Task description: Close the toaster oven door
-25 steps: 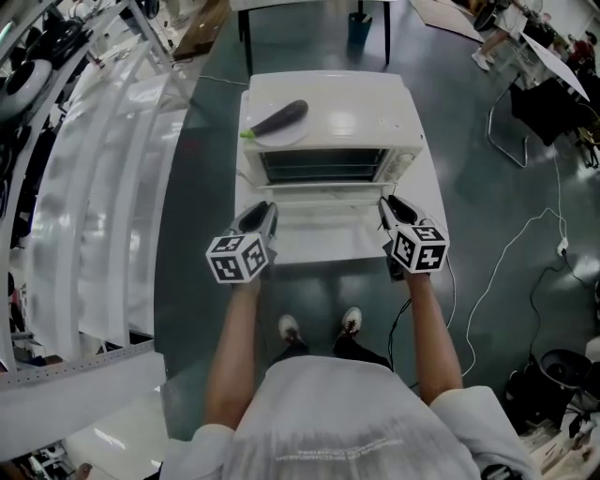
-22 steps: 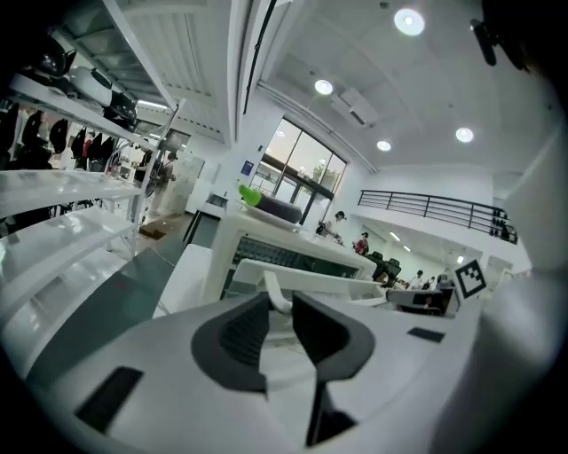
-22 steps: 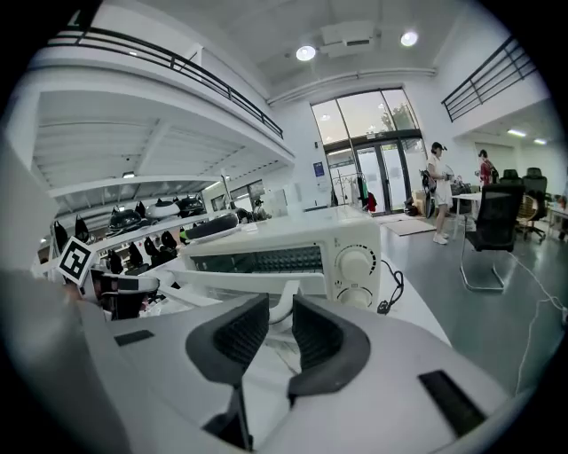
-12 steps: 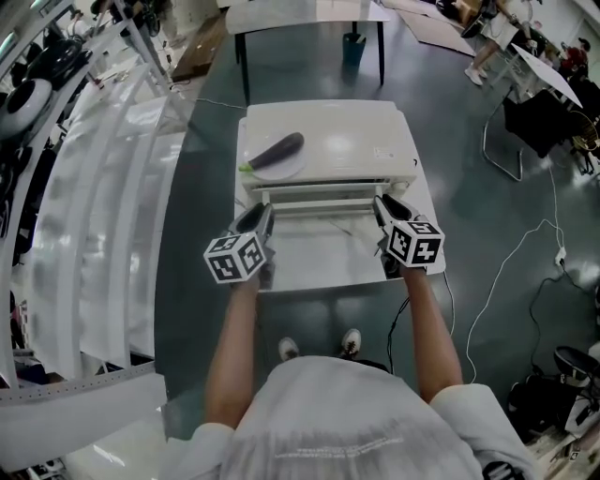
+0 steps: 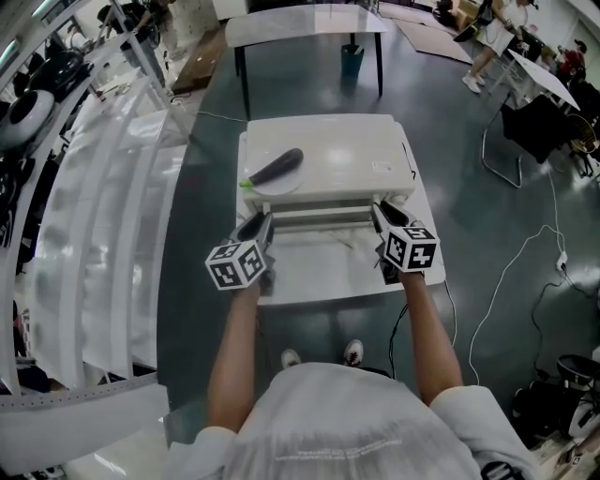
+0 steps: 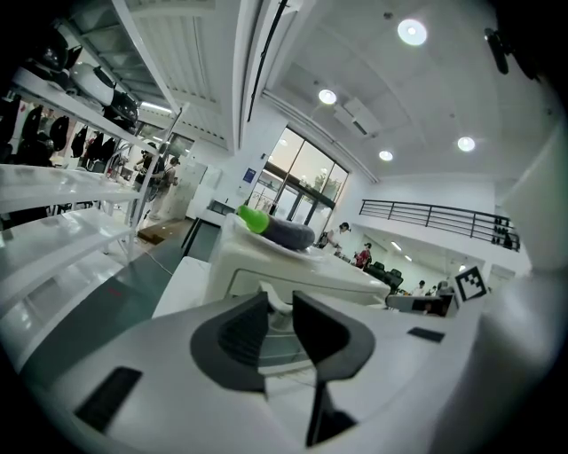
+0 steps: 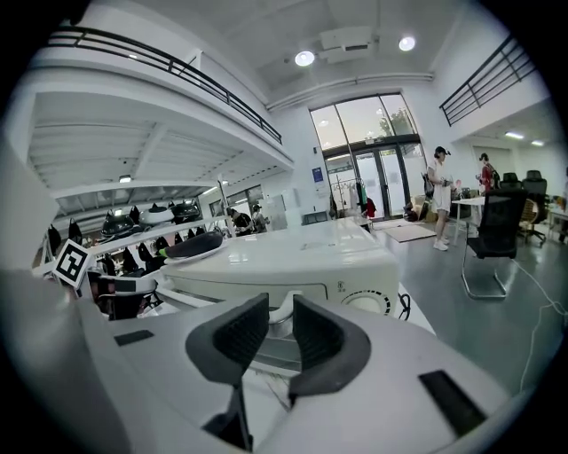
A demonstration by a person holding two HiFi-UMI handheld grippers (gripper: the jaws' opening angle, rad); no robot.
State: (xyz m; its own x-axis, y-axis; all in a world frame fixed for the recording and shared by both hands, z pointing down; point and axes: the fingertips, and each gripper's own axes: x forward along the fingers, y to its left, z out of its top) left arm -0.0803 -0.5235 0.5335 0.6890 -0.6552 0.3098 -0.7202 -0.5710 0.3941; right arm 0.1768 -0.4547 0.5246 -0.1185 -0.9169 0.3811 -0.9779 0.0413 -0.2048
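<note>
A white toaster oven (image 5: 328, 159) stands on a small white table (image 5: 328, 279). On its top a dark eggplant (image 5: 277, 167) lies on a white plate (image 5: 265, 184). The oven door (image 5: 319, 225) is tilted up close to the oven front. My left gripper (image 5: 258, 226) holds the left end of the door handle (image 6: 277, 307), and my right gripper (image 5: 382, 215) holds its right end (image 7: 282, 312). In both gripper views the white handle fills the gap between the dark pads. The right gripper view also shows a control dial (image 7: 366, 303).
A long white shelving rack (image 5: 94, 197) runs along the left. Behind the oven stand another table (image 5: 300, 23) and a dark bin (image 5: 354, 56). A chair (image 5: 530, 122) and floor cables (image 5: 525, 253) lie to the right. My feet (image 5: 323, 356) are just under the table edge.
The door lay flat open a second ago and has swung up toward the oven front, both grippers rising and moving forward with its handle.
</note>
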